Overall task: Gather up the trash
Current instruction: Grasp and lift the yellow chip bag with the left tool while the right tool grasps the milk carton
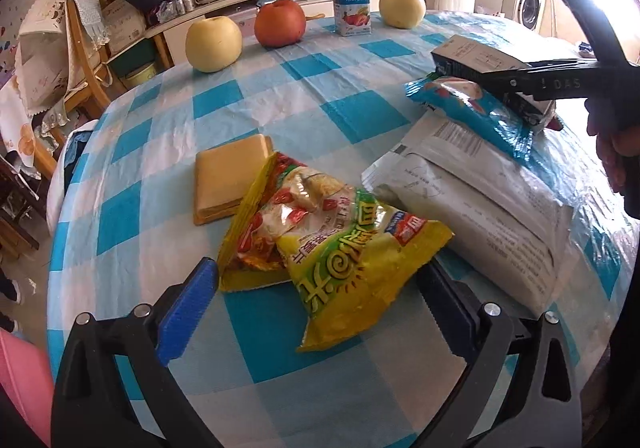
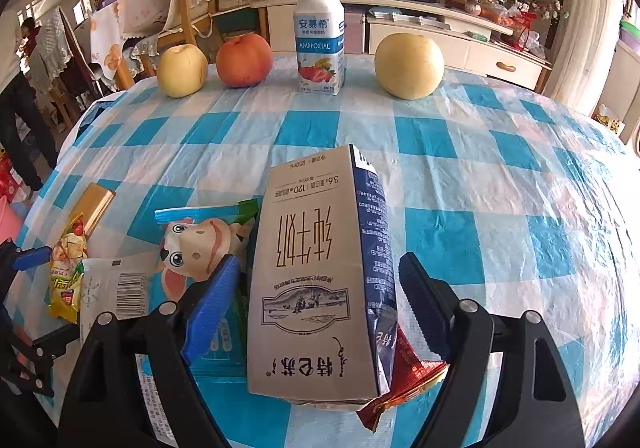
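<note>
A yellow snack bag (image 1: pixel 344 248) lies torn open on the checked tablecloth (image 1: pixel 280 96), between the wide-apart fingers of my left gripper (image 1: pixel 316 288), which is open. A grey and navy milk carton (image 2: pixel 320 272) lies on top of a blue cow-print bag (image 2: pixel 200 244) and a red wrapper (image 2: pixel 404 380). My right gripper (image 2: pixel 320 284) straddles the carton, with a small gap showing at each pad, so it is open. In the left wrist view the carton (image 1: pixel 468 56) sits at the far right under that gripper. A white mailer bag (image 1: pixel 480 208) lies between the two piles.
A flat tan box (image 1: pixel 228 176) lies beside the yellow bag. Along the far table edge stand two yellow pears (image 2: pixel 182 70) (image 2: pixel 408 66), a red apple (image 2: pixel 244 62) and a yoghurt bottle (image 2: pixel 320 36). Chairs and a cluttered sideboard (image 2: pixel 440 12) lie behind. A person (image 2: pixel 24 96) stands far left.
</note>
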{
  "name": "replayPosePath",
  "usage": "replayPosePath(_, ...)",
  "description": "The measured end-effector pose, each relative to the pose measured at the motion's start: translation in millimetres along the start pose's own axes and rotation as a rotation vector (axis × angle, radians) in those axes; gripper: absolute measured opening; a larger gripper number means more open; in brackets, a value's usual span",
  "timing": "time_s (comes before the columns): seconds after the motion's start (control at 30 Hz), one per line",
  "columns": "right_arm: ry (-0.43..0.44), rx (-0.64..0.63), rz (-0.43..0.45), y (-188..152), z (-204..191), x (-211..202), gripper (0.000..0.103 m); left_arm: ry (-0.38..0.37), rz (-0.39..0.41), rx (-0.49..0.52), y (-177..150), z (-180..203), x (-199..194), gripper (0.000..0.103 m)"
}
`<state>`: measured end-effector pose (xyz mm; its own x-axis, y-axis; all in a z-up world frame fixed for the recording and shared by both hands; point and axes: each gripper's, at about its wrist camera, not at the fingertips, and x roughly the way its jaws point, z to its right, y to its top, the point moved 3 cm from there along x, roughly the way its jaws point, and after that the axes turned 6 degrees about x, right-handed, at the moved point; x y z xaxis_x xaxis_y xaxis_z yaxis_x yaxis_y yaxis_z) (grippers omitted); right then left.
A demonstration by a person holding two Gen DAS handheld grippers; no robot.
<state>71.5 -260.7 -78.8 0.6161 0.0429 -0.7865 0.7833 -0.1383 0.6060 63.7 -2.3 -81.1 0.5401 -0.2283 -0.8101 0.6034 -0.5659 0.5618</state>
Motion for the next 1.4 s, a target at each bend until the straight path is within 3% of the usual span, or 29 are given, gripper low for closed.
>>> replayPosePath(0.13,-0.013,0.001,0.0,0.5,0.9,1.4,0.088,-0.019,0.039,-0.024,5.8,-9.7,-9.1,0.099)
replayPosePath(0.23,-0.01,0.006,-0.004,0.9,1.4,3.7,0.089,-0.057,0.022,-0.021,8.1,-11.5,-4.2,0.099)
replayPosePath(0.33,-0.018,-0.005,-0.002,0.9,-0.4,5.0,0.089,-0.074,0.002,-0.085,10.1,-14.5,3.1,0.099)
replayPosePath(0.5,-0.025,-0.011,-0.01,0.5,-1.4,9.0,0.089,-0.014,0.023,-0.027,15.9,-7.9,3.6,0.099)
replayPosePath(0.6,-0.025,-0.011,-0.011,0.8,-1.2,9.6,0.089,-0.016,-0.02,-0.05,18.6,-14.1,17.6,0.099)
replayPosePath(0.67,-0.026,-0.013,-0.009,1.0,-1.4,9.7,0.089,-0.045,-0.024,-0.093,20.5,-20.3,24.7,0.099)
replayPosePath(0.9,-0.029,-0.015,-0.012,1.7,-1.0,11.7,0.089,-0.023,-0.018,-0.135,22.4,-21.9,25.4,0.098)
replayPosePath(1.0,-0.024,-0.013,-0.011,2.2,-0.9,12.2,0.089,-0.008,-0.009,-0.155,21.5,-20.2,22.5,0.092)
replayPosePath(1.03,-0.019,-0.009,-0.013,2.3,-0.4,12.5,0.088,-0.001,-0.003,-0.164,21.3,-19.9,20.1,0.085)
replayPosePath(1.1,-0.011,0.0,-0.023,1.8,0.7,14.1,0.072,0.009,0.003,-0.191,20.3,-21.7,18.3,0.08)
replayPosePath(1.17,-0.01,0.0,-0.034,0.4,0.8,16.5,0.065,0.024,0.008,-0.204,19.0,-22.7,17.0,0.073)
replayPosePath(1.27,-0.02,-0.011,-0.026,-0.4,-1.3,15.8,0.064,0.029,0.017,-0.246,16.8,-26.1,13.5,0.064)
replayPosePath(1.4,-0.025,-0.016,-0.018,-1.4,-1.4,14.6,0.064,0.018,0.031,-0.294,13.2,-30.6,10.1,0.06)
